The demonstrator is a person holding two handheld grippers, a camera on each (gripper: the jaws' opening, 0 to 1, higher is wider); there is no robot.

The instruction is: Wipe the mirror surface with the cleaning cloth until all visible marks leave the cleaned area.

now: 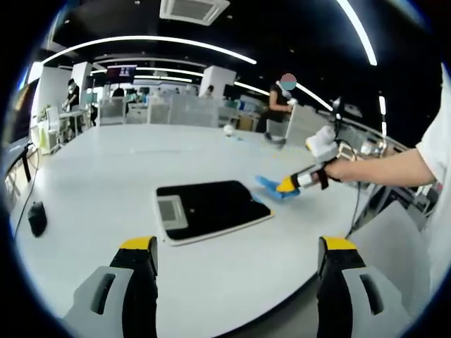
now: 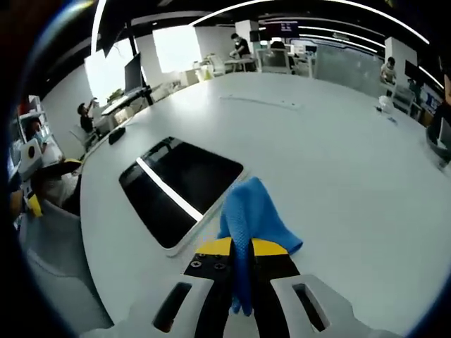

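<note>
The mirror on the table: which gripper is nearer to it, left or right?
Right. The right gripper, shut on the blue cleaning cloth, is at the mirror's edge. The left gripper is open and held back from the mirror, over the table's near edge.

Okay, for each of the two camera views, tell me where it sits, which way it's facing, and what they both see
Left gripper view: rides the open left tongs, looking across the white table at the flat dark rectangular mirror; the person's forearm enters from the right.
Right gripper view: rides the right tongs, shut on the blue cleaning cloth, beside the mirror's edge.
Shared: mirror, cloth, table, right tongs.
</note>
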